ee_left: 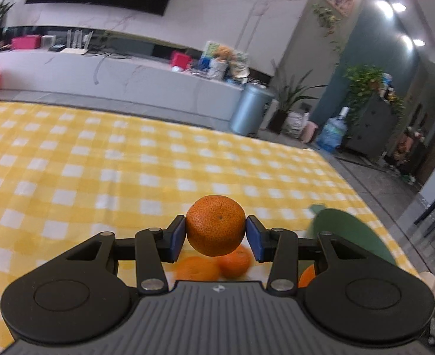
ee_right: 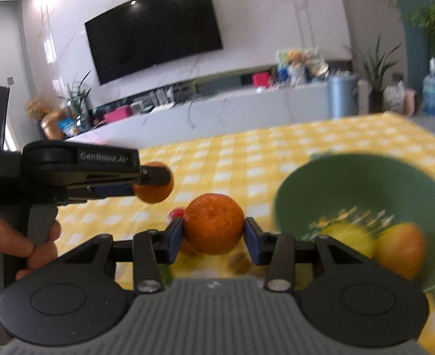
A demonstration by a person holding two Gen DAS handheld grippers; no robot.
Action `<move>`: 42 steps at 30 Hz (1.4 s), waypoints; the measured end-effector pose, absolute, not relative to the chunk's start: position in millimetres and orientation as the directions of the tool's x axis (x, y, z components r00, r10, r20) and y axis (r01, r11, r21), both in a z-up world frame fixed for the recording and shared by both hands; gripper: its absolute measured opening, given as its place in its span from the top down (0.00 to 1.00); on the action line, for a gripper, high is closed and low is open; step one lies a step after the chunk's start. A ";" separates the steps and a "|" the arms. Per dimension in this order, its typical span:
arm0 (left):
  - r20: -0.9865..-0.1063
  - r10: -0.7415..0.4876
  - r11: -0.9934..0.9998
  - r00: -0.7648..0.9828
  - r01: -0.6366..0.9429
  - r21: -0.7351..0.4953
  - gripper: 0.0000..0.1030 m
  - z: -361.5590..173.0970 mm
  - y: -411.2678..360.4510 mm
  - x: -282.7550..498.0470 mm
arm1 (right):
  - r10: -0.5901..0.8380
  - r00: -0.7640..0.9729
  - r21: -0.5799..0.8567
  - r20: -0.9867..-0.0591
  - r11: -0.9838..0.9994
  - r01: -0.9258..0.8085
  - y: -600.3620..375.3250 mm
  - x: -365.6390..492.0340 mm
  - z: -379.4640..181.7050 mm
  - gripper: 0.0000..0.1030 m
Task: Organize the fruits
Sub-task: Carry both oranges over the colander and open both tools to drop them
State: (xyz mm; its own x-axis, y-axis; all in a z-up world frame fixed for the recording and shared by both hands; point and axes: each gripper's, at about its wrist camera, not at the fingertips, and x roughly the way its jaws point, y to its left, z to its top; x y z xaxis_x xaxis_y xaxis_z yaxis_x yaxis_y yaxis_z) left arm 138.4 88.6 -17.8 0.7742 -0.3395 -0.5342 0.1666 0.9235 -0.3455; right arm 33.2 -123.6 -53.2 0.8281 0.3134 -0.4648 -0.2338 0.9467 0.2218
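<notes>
Left wrist view, step: the left tongs are pinching a mandarin between blue pads and carrying it above the worktop.
Left wrist view, surroundings: two blurred mandarins are lying on the worktop below; the green bowl is sitting to the right.
Right wrist view, step: the right tongs are pinching a second mandarin just left of the bowl, which is already holding yellow and orange fruit.
Next move: each mandarin probably needs lowering over the bowl before its pads spread.
Materials: the peel is looking dimpled and round, the bowl smooth and deep, the yellow checked cloth soft.
</notes>
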 end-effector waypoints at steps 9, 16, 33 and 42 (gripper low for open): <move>-0.492 -0.486 0.873 0.722 0.373 -0.315 0.52 -2.9 27.2 134.1 | 0.120 0.871 0.129 -0.477 0.990 -0.066 -170.4 37.1 -26.8 0.60; -0.534 -0.526 0.845 0.661 0.473 -0.247 0.52 -6.7 -13.8 132.7 | 0.001 0.820 0.064 -0.572 0.997 0.044 -217.7 69.4 -26.2 0.60; -0.655 -0.478 0.843 0.586 0.516 -0.153 0.52 -48.5 -62.1 157.2 | -0.035 0.756 0.116 -0.654 0.982 0.146 -245.3 95.1 -61.7 0.59; -0.650 -0.480 0.840 0.590 0.521 -0.148 0.51 -49.0 -59.5 157.1 | -0.048 0.746 0.097 -0.664 0.984 0.149 -242.0 99.2 -64.5 0.59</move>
State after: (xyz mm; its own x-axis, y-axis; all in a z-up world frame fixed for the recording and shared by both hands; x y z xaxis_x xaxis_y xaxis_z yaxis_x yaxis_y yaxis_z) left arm 157.1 -59.5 -49.0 0.5896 -0.4800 -0.6496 0.5214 0.8404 -0.1478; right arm 99.2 -242.0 -64.5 0.7461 -0.0479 -0.6641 0.1490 0.9841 0.0965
